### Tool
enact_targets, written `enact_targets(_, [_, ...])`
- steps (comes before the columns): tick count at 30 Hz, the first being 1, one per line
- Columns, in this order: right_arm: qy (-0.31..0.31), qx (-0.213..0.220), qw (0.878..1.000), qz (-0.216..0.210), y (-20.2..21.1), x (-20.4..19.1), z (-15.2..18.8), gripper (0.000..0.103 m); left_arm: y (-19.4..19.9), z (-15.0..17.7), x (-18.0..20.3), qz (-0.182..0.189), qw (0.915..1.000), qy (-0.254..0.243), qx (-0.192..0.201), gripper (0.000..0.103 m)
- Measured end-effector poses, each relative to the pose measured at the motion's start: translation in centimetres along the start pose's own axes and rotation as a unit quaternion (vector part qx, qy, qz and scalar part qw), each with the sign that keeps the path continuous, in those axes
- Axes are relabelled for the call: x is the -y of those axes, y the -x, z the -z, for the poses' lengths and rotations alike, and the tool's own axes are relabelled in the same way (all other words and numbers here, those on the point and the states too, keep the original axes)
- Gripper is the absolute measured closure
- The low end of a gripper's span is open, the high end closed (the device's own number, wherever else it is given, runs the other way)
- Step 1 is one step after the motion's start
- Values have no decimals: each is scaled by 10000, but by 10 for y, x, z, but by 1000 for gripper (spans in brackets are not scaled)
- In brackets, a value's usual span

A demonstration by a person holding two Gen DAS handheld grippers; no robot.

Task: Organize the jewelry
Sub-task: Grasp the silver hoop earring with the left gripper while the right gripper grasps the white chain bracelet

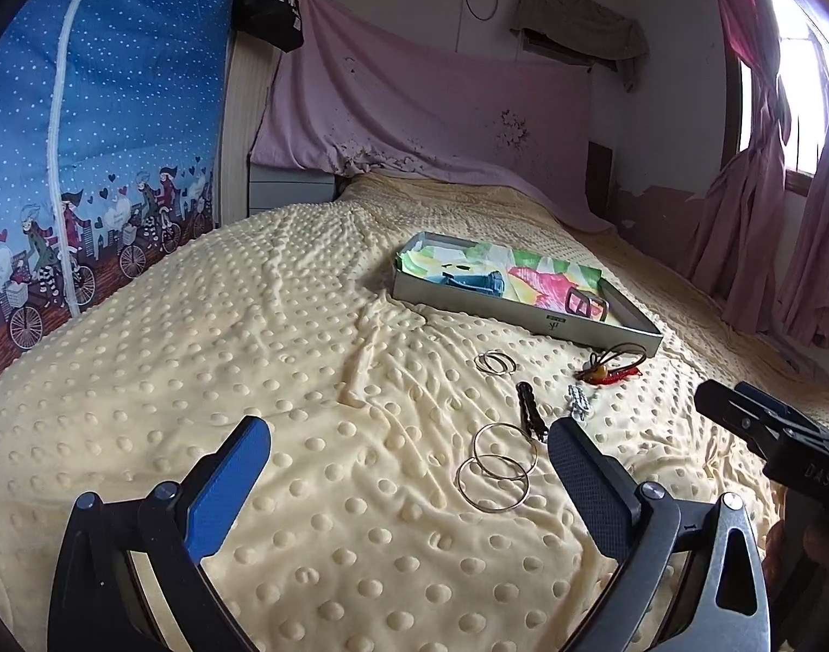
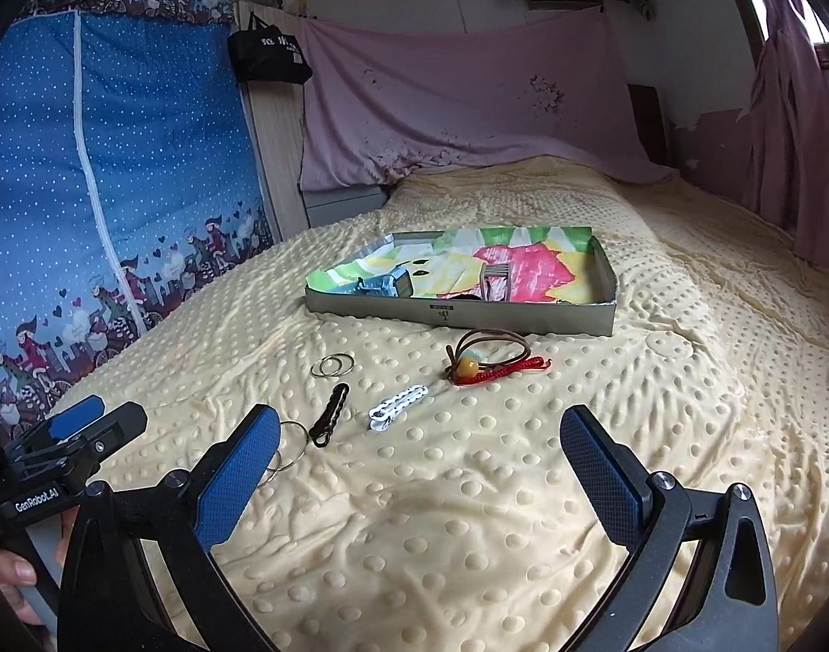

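A grey tray [image 1: 621, 330] [image 2: 523, 320] lined with bright paper lies on the cream bed and holds a blue clip [image 1: 477, 283] [image 2: 384, 285] and a buckle [image 1: 585, 304] [image 2: 496, 280]. In front of it lie small silver hoops [image 1: 495, 363] [image 2: 333, 365], large silver hoops [image 1: 498, 467] [image 2: 292, 445], a black hair clip [image 1: 528, 410] [image 2: 330, 415], a white clip [image 1: 578, 401] [image 2: 398, 406] and a red and brown cord bracelet with a bead [image 1: 613, 367] [image 2: 490, 361]. My left gripper [image 1: 409, 459] is open and empty, just left of the large hoops. My right gripper [image 2: 422, 459] is open and empty, in front of the white clip.
The bed [image 1: 251, 326] has a bumpy cream cover. A blue fabric wardrobe [image 1: 88, 136] stands at left, pink cloth [image 1: 414, 108] covers the headboard, and pink curtains [image 1: 767, 217] hang at right. The other gripper shows at each view's edge [image 1: 767, 429] [image 2: 72, 445].
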State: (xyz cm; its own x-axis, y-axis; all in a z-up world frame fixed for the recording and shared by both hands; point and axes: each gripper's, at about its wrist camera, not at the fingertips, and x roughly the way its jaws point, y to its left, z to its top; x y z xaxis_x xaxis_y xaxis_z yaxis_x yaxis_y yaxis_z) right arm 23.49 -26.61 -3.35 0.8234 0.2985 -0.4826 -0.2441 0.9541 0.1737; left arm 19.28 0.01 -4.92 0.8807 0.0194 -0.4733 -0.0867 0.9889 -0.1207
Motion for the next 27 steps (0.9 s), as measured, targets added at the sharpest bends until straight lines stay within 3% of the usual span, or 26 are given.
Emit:
enact_targets(2, [7, -64, 9999, -77, -8, 1, -1, 4, -4, 2, 3, 123, 9999, -70, -73, 4])
enact_targets(4, [44, -159, 9997, -161, -17, 2, -1, 19, -9, 5, 6, 271, 9994, -119, -198, 19])
enact_targets(5, [53, -218, 9996, -196, -21, 3, 0, 34, -13, 7, 7, 368, 9988, -135, -291, 22])
enact_targets(6, [49, -290, 9992, -271, -26, 3, 1, 40, -16, 9, 8, 453, 9982, -153, -368, 29])
enact_targets(10, [106, -451, 9980, -423, -40, 2, 4, 46, -29, 17, 13, 776, 9944, -214, -685, 50])
enact_targets(18, [192, -752, 9947, -671, -69, -2, 8, 50, -57, 21, 19, 1191, 9842, -150, -1299, 54])
enact_targets(27, [91, -1083, 9891, -990, -107, -2, 9, 54, -87, 22, 12, 1286, 9758, 250, -1752, 61])
